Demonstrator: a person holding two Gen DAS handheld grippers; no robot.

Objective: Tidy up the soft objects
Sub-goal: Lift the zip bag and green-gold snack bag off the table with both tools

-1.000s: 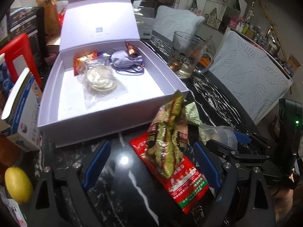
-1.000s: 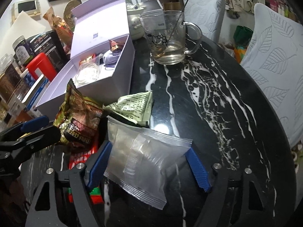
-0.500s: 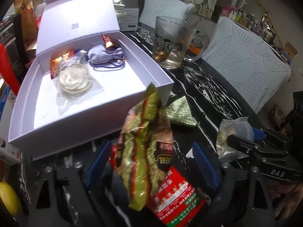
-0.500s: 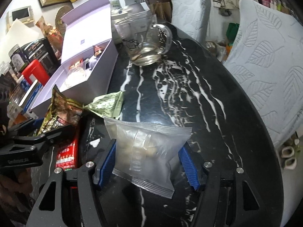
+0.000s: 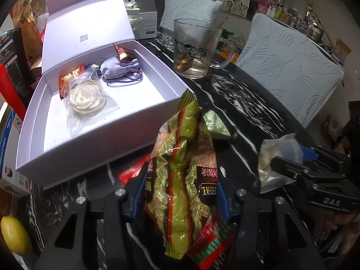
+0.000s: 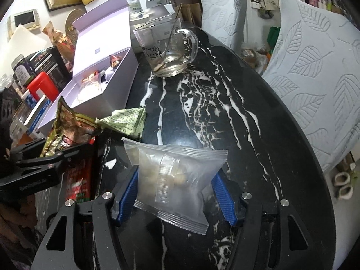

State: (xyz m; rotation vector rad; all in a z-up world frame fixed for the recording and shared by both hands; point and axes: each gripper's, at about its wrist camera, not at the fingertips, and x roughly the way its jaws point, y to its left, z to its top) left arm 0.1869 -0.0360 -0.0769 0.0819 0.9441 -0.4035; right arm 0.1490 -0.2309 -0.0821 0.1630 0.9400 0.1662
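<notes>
Tabletop: snack packet [image 5: 182, 171] between closing fingers [image 5: 221, 200]

Left hand-held gripper [image 5: 180, 195] closing; right hand-held gripper [image 6: 177, 193] clamped.

Both fisheye views are dim and high in contrast, with dark vignetted corners and straight edges bowing toward the rim. Light from above blows out the open lavender cardboard box [image 5: 94, 121] and throws small glints on the glossy black white-veined marble tabletop [image 6: 225, 117]. The red-and-green foil packet [image 5: 209, 245] at the left view's bottom edge is smeared with blur.
</notes>
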